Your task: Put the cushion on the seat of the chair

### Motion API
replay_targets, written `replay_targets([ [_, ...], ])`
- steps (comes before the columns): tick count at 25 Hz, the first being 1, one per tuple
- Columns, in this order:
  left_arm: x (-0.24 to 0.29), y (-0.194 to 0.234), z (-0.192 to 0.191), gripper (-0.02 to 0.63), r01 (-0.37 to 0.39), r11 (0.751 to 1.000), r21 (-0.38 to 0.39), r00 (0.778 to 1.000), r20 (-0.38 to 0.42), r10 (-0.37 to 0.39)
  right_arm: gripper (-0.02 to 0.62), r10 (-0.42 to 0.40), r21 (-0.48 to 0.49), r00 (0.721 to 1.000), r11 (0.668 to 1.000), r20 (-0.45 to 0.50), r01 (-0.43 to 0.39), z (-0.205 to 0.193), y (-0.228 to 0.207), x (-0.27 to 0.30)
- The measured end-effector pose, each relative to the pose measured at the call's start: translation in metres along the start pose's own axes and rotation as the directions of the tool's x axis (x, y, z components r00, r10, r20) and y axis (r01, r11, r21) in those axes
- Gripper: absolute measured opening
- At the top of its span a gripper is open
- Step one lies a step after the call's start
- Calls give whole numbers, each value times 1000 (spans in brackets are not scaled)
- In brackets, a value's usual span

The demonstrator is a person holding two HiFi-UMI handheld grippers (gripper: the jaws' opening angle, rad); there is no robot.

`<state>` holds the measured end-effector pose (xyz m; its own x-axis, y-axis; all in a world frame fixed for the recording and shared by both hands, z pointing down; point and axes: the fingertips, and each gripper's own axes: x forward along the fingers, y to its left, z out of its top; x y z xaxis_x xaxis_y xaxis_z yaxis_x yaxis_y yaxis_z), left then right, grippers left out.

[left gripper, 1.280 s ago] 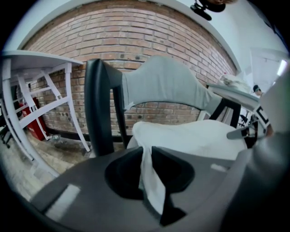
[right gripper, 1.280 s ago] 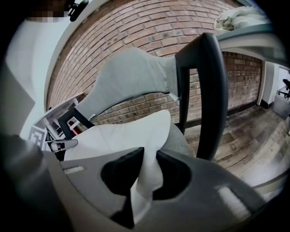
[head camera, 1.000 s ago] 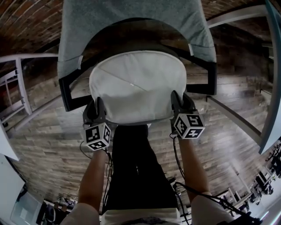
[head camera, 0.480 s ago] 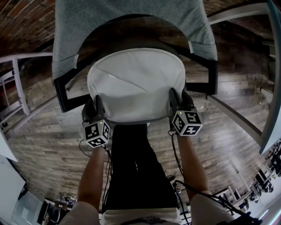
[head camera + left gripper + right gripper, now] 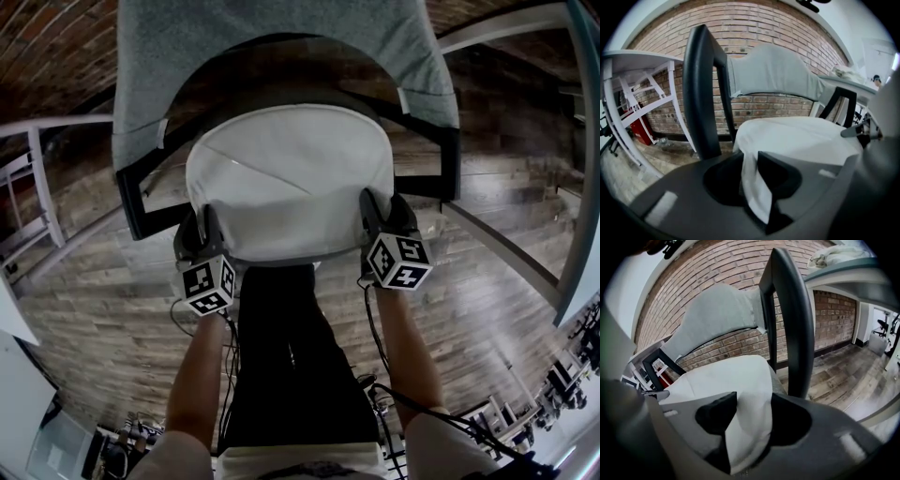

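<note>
Cushion point(image 5: 286, 178), white, is lying flat on seat of chair point(image 5: 281, 37), below grey padded back. Left gripper point(image 5: 201, 225) is gripping cushion's near left corner: jaws opening, gap narrow, pads pinching fabric edge. Right gripper point(image 5: 379, 211) is sitting at near right corner: jaws opening wider, fabric fold lying loose between them. Person is standing at chair's front, holding both grippers.

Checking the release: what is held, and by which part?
The cushion, front edge: pinched in the left gripper, loose in the right gripper; both jaws opening.
</note>
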<state>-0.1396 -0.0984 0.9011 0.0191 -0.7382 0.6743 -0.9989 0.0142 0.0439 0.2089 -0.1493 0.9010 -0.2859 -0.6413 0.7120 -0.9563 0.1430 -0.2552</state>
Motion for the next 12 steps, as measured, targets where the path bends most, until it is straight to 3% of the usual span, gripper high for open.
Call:
replay_targets([
  [7, -6, 5, 6, 104, -35, 999, 8, 999, -12, 35, 276, -66, 4, 998, 998, -16, 66, 3, -10, -8],
  [12, -13, 5, 13, 107, -44, 999, 19, 999, -19, 45, 280, -94, 19, 995, 995, -16, 95, 10, -17, -19],
])
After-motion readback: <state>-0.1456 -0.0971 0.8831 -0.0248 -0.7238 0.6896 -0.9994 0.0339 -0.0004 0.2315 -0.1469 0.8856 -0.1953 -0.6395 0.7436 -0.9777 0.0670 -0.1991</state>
